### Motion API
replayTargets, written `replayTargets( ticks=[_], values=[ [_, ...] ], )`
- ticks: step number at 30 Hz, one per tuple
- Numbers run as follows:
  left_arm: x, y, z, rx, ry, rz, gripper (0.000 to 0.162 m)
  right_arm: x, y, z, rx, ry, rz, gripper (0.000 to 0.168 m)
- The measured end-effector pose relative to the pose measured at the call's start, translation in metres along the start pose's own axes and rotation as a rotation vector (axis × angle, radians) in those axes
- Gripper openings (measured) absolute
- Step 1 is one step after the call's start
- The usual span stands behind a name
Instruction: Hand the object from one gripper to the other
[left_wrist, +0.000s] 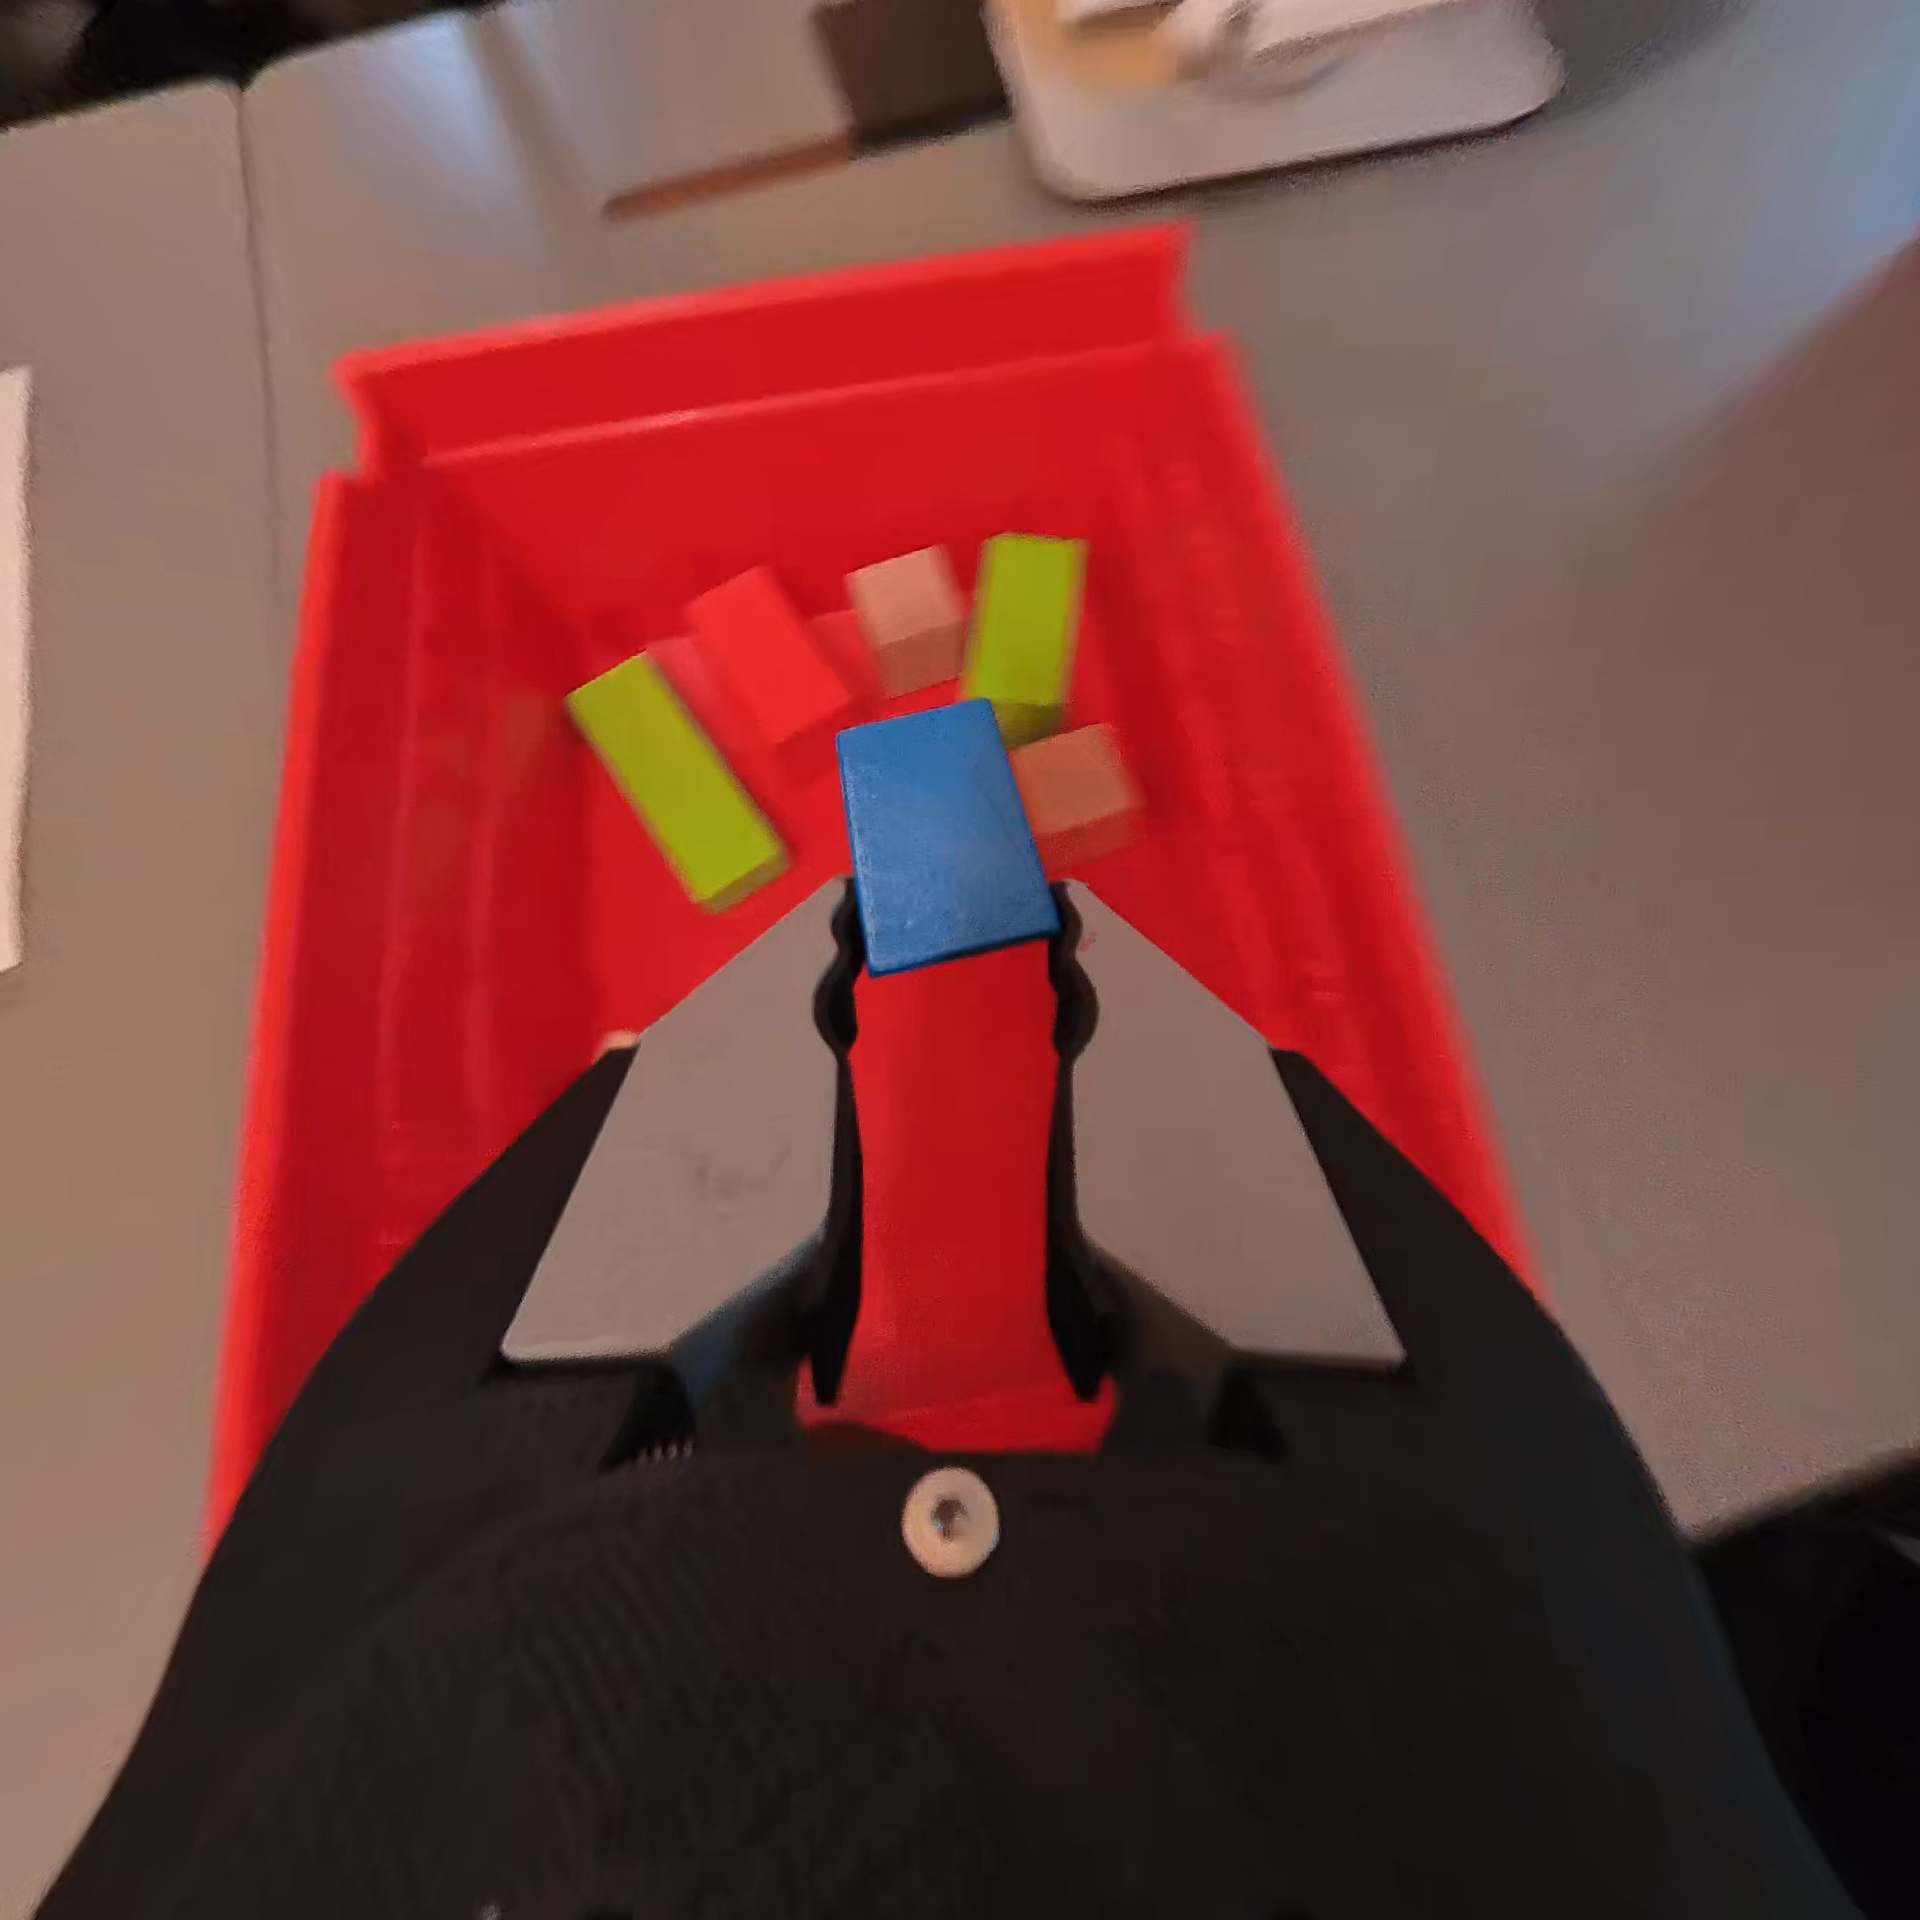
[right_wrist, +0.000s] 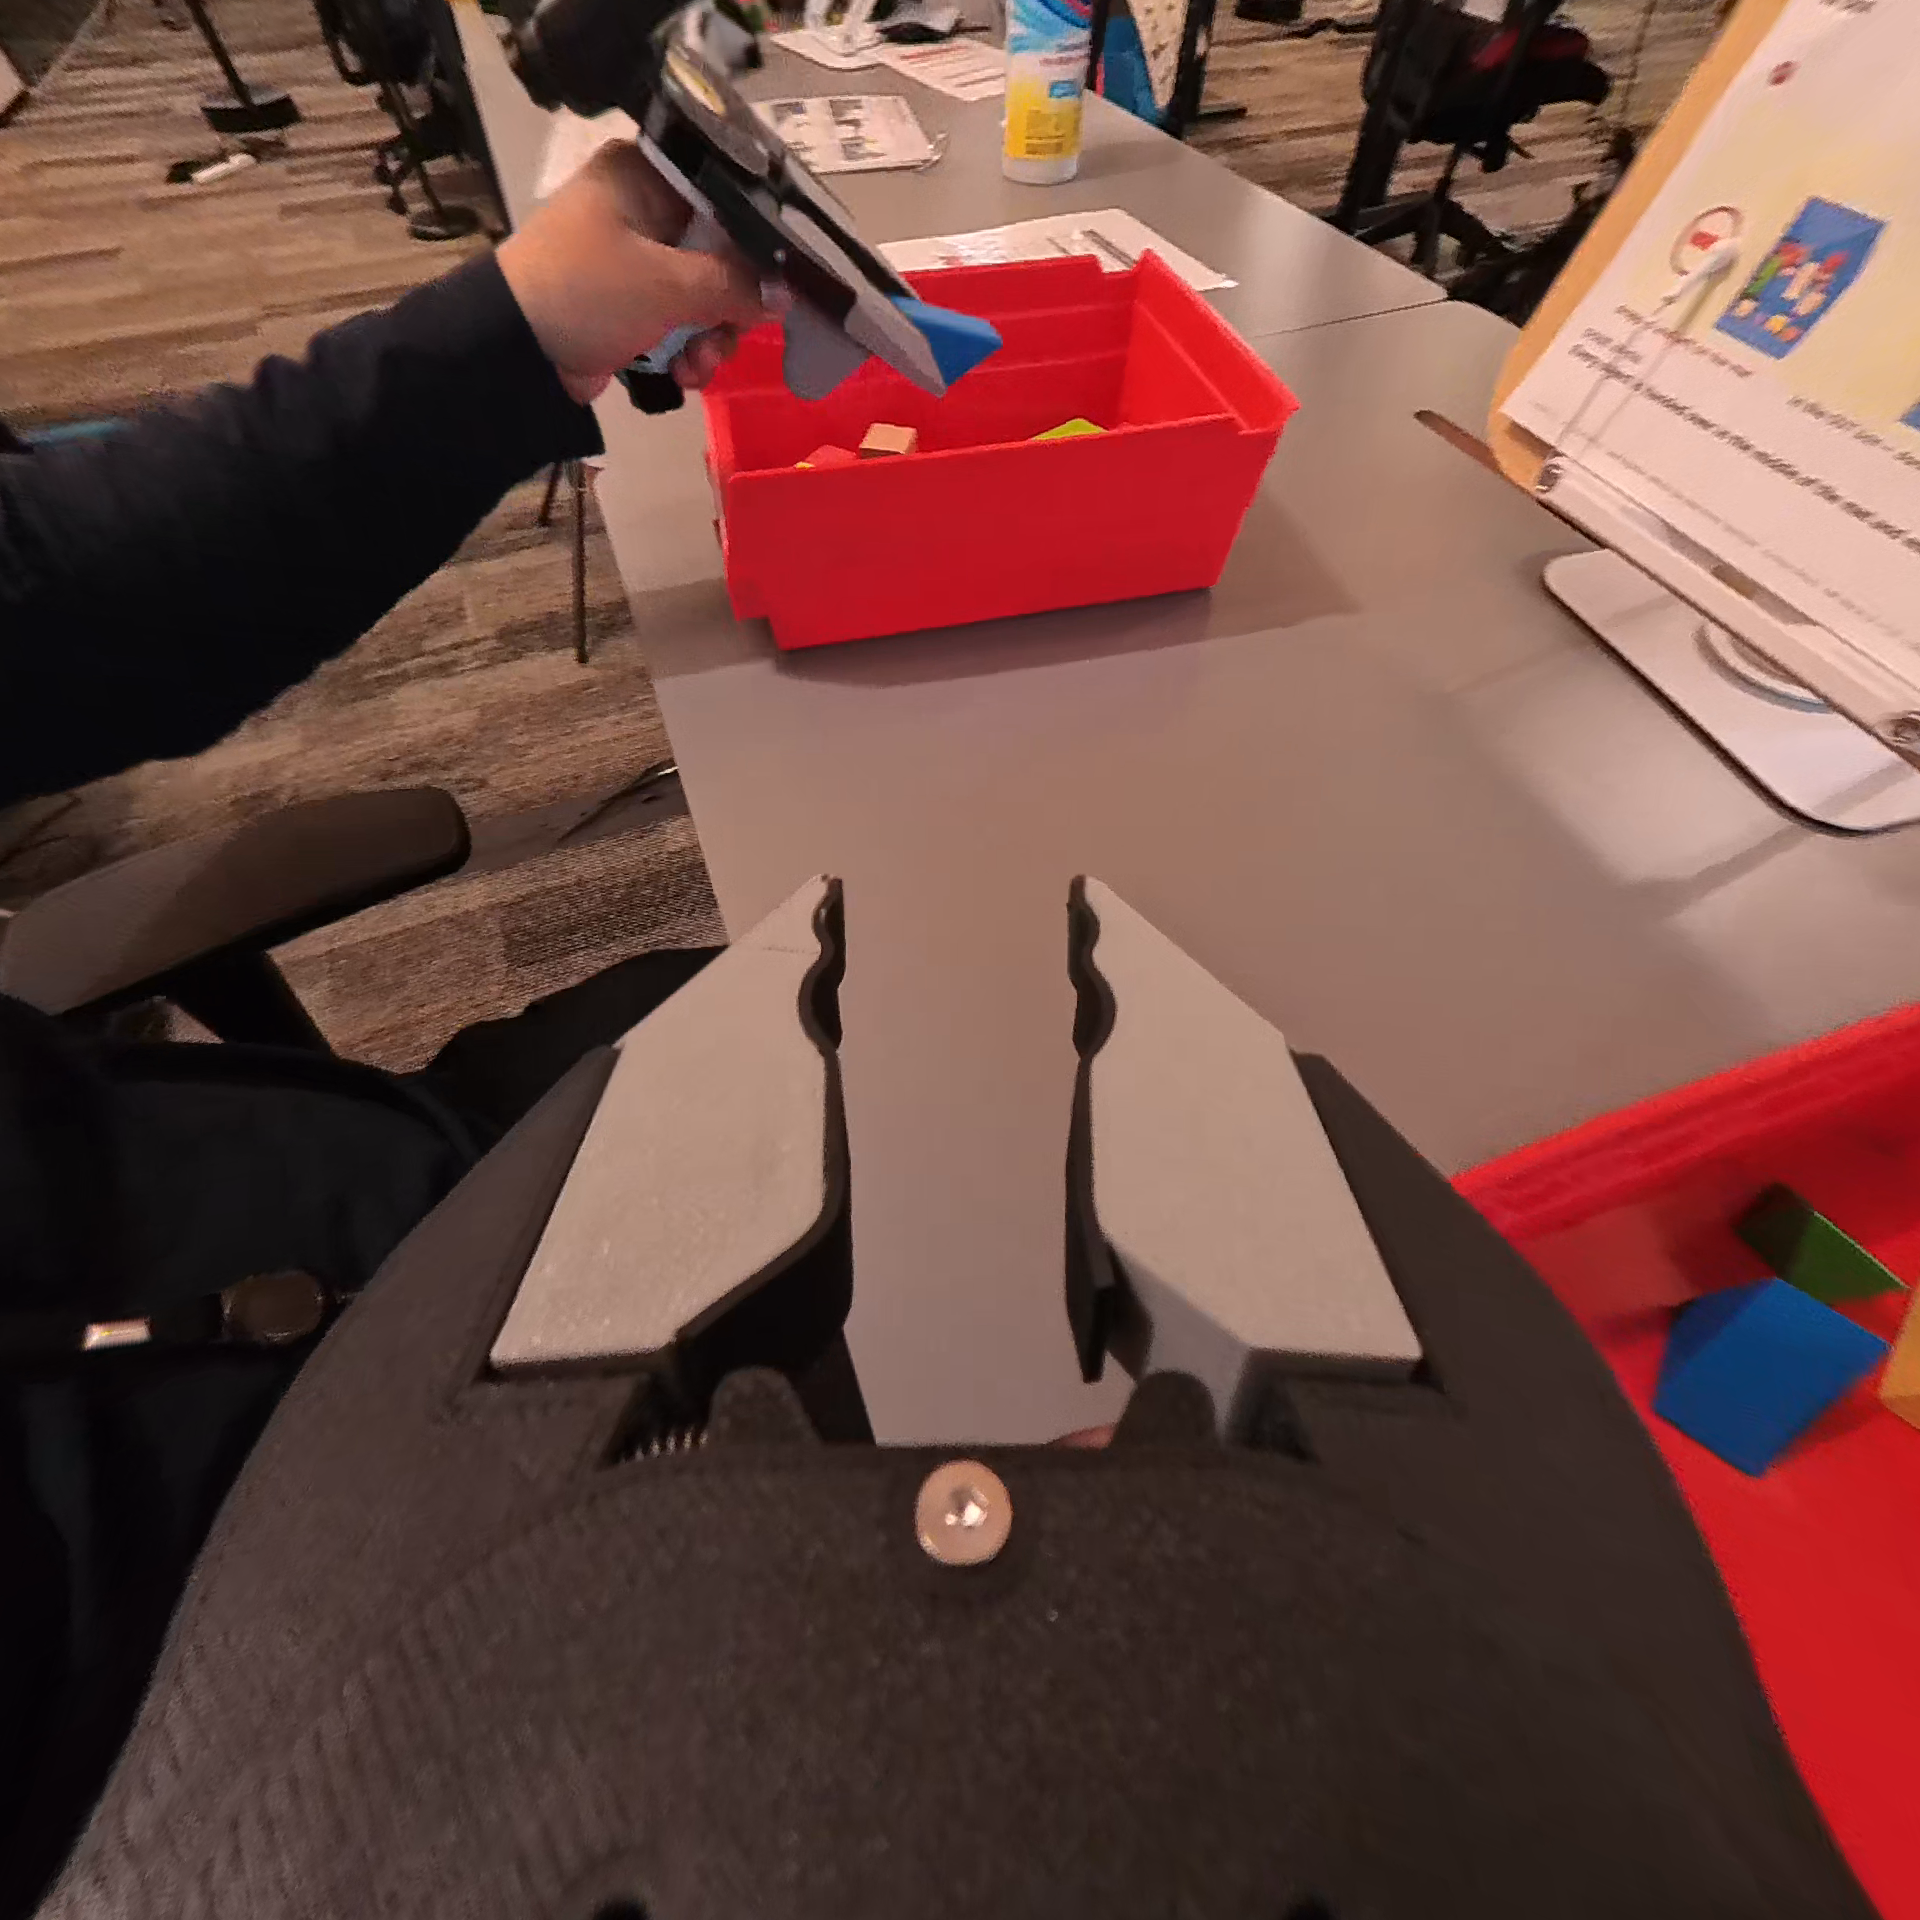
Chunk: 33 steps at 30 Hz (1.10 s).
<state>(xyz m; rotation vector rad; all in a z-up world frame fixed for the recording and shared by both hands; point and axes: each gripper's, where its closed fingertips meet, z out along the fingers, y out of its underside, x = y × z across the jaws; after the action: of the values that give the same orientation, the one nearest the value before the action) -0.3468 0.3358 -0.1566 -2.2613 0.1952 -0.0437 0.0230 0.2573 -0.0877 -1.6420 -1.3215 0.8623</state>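
Observation:
My left gripper (left_wrist: 954, 914) is shut on a blue wedge block (left_wrist: 940, 831) and holds it above the open red bin (left_wrist: 343, 935). In the right wrist view the same blue block (right_wrist: 954, 343) sticks out of the left gripper (right_wrist: 914, 348) over the far red bin (right_wrist: 997, 530), held by a person's hand (right_wrist: 613, 281). My right gripper (right_wrist: 954, 914) is open and empty, low over the grey table (right_wrist: 1299, 831), well short of that bin.
The far bin holds green (left_wrist: 670, 795), red (left_wrist: 769, 665) and tan (left_wrist: 909, 618) blocks. A second red bin (right_wrist: 1621, 1174) at my right holds a blue wedge (right_wrist: 1756, 1371) and a green block (right_wrist: 1813, 1247). A clipboard on a stand (right_wrist: 1714, 416) is at the right, a bottle (right_wrist: 1044, 88) at the back. One gripper's finger ends stand about 40 centimetres off the other's.

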Motion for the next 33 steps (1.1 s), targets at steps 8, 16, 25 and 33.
replayTargets(
  ticks=[8,16,25,33],
  values=[
    [0.211,-0.036,-0.098,0.379,0.701,0.103,0.033,-0.063,-0.029,0.030,0.156,-0.289,0.023,0.041],
    [0.303,-0.028,-0.138,0.552,1.009,0.276,0.033,-0.078,-0.056,0.032,0.370,-0.436,0.193,0.048],
    [0.326,-0.024,-0.164,0.588,1.253,0.215,0.033,-0.085,-0.061,0.027,0.426,-0.527,0.196,0.052],
    [0.337,-0.019,-0.153,0.551,1.253,0.221,0.033,-0.088,-0.062,0.029,0.443,-0.530,0.193,0.031]
  ],
)
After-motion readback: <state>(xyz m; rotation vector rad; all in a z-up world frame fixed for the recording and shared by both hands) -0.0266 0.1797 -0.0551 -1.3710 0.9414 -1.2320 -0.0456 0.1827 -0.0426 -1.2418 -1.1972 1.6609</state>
